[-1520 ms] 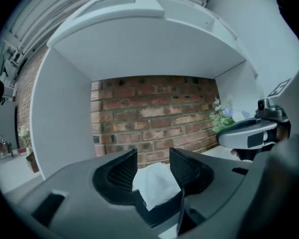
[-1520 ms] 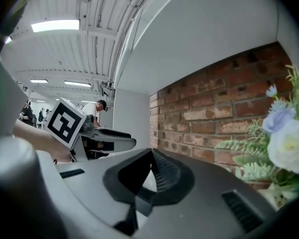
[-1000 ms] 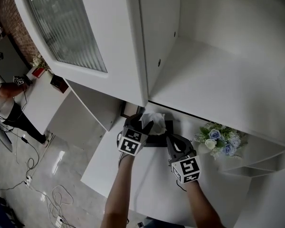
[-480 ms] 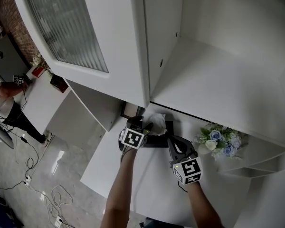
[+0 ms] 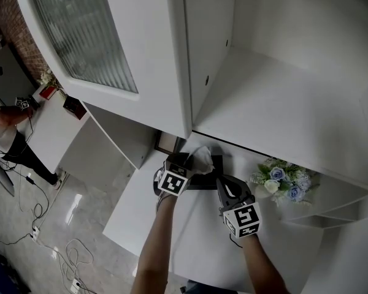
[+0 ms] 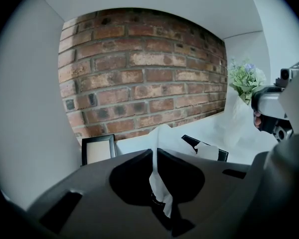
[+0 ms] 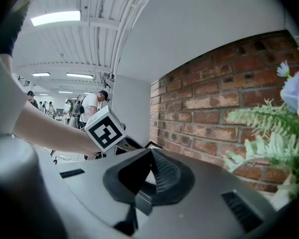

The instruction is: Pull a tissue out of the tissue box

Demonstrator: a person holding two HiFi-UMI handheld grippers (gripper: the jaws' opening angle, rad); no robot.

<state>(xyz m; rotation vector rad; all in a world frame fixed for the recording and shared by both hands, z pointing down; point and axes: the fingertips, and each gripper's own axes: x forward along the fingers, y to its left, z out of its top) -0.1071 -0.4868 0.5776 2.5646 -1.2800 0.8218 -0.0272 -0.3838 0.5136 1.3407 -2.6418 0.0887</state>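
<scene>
**Item: tissue point(image 6: 162, 136), caught at its peak by the left claw point(image 6: 154, 152)**

Left claw closing, pads pinching the tissue, which stands upright out of the black tissue box point(image 5: 216, 163) directly below the claw tips; its long axis runs vertically, so the draw probably goes straight up. Right claw point(image 7: 150, 151) pressed together, nothing in it, just beside the box's near edge; the left one is the nearer. Surface: white counter point(image 5: 199, 225) under wall cabinets. Room: brick wall point(image 6: 139, 73), flowers point(image 5: 282, 182) to the right.
</scene>
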